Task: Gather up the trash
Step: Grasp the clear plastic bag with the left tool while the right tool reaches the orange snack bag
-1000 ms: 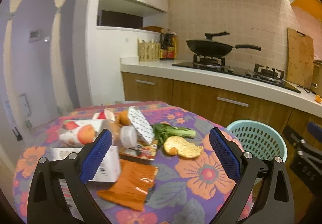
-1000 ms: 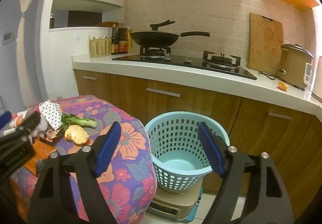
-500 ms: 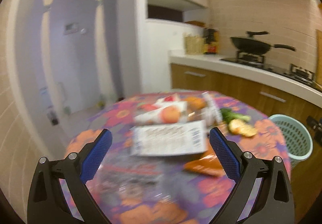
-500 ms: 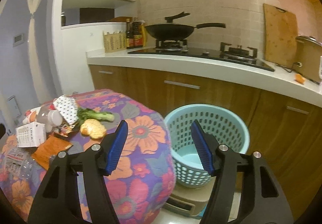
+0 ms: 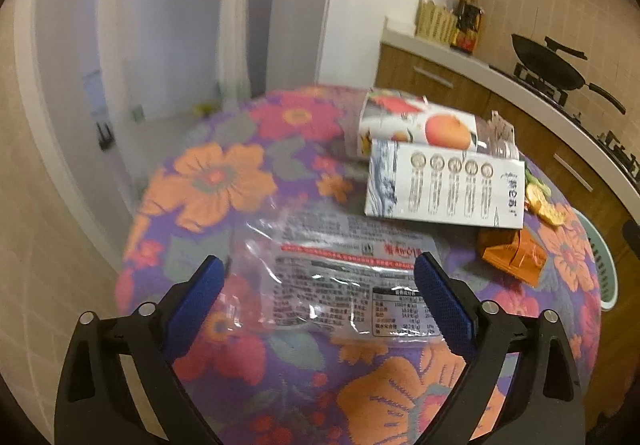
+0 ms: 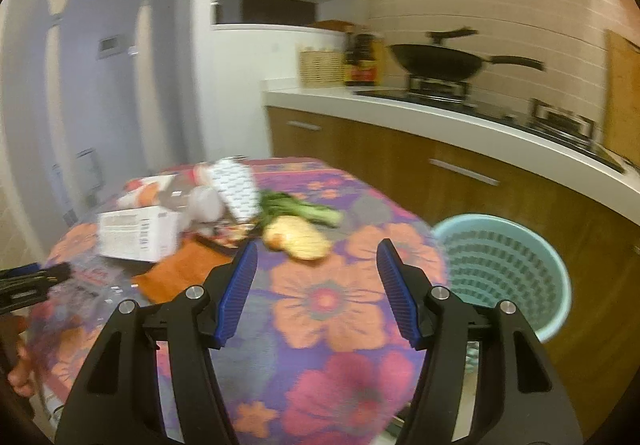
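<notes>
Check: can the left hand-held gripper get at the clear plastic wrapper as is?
Probably yes. The left hand-held gripper is open, with the clear plastic wrapper lying flat between its fingers and nothing lying on top of it.

A glossy, crinkled clear plastic bag (image 5: pixel 340 285) is seen between the ribbed blue pads (image 5: pixel 440 309) of the left gripper (image 5: pixel 316 309), whose arms are matt black plastic with bright metal screws. Beyond it a smooth printed cardboard box (image 5: pixel 444 185) is laid on the floral cloth (image 5: pixel 224 181), which looks soft and matt. To the right of the right gripper (image 6: pixel 316 289) a perforated pale-blue plastic basket (image 6: pixel 500 269) is shown. Behind it, wood-grain cabinets (image 6: pixel 400 157) with metal handles and a smooth white counter (image 6: pixel 440 117) are seen.
</notes>
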Available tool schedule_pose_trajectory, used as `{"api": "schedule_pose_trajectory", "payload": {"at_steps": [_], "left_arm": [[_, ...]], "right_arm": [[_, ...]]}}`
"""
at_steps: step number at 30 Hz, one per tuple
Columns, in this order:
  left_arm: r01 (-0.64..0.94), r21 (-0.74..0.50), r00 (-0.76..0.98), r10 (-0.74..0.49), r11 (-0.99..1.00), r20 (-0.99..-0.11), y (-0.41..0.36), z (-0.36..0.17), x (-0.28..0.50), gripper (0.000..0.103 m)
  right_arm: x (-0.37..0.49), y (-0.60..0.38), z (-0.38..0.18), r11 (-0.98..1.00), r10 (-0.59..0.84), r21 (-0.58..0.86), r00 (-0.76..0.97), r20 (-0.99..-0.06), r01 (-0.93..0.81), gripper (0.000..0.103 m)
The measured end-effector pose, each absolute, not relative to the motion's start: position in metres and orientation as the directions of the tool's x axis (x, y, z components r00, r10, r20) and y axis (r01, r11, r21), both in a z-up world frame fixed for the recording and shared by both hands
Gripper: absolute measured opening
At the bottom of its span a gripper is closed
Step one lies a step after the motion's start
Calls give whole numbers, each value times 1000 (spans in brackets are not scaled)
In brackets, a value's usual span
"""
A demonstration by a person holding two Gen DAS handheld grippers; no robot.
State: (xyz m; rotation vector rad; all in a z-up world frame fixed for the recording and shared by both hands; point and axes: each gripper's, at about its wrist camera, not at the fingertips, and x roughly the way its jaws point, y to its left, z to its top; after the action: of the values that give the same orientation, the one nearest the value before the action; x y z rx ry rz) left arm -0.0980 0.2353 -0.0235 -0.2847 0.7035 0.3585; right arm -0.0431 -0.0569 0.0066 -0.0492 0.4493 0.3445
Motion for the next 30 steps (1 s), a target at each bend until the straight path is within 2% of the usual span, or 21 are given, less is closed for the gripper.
{"api": "schedule_pose_trajectory", "payload": {"at_steps": [3,8,13,14,16,21,23,25,30], "left_arm": [[-426,-150,682,207,892,-701,235,-33,-92,80],[-436,-143,657,206,888,-726,237,-44,-87,76],[-453,-28,608,285,891,-741,226,-49,-81,59],[-452,-9,605,299,892,-738,223,-49,-81,52],[-468,50,583,351,882,-733,220,-50,-81,31],[-465,74,587,370,882,-720,217,-47,-85,23],[-458,69,599,365,886,-712,215,-44,-87,15],[-449,39,617,341,893,-710,215,-41,-92,0],[-423,-45,655,271,905,-705,221,-39,-101,0]], "right_arm": [[-41,-43,7,909,392,49,806,-444,-415,58],[-41,-21,4,880,430,17,782,-452,-474,58],[-30,-10,-4,849,474,44,724,-500,-526,58],[-25,-8,-6,839,490,64,700,-520,-540,58],[-18,-2,-11,824,509,90,661,-552,-559,58],[-6,18,-21,789,535,120,577,-617,-603,60],[-5,25,-24,778,540,127,552,-636,-615,66],[-3,30,-25,772,541,129,537,-647,-622,67],[3,42,-34,772,514,116,506,-692,-625,73]]}}
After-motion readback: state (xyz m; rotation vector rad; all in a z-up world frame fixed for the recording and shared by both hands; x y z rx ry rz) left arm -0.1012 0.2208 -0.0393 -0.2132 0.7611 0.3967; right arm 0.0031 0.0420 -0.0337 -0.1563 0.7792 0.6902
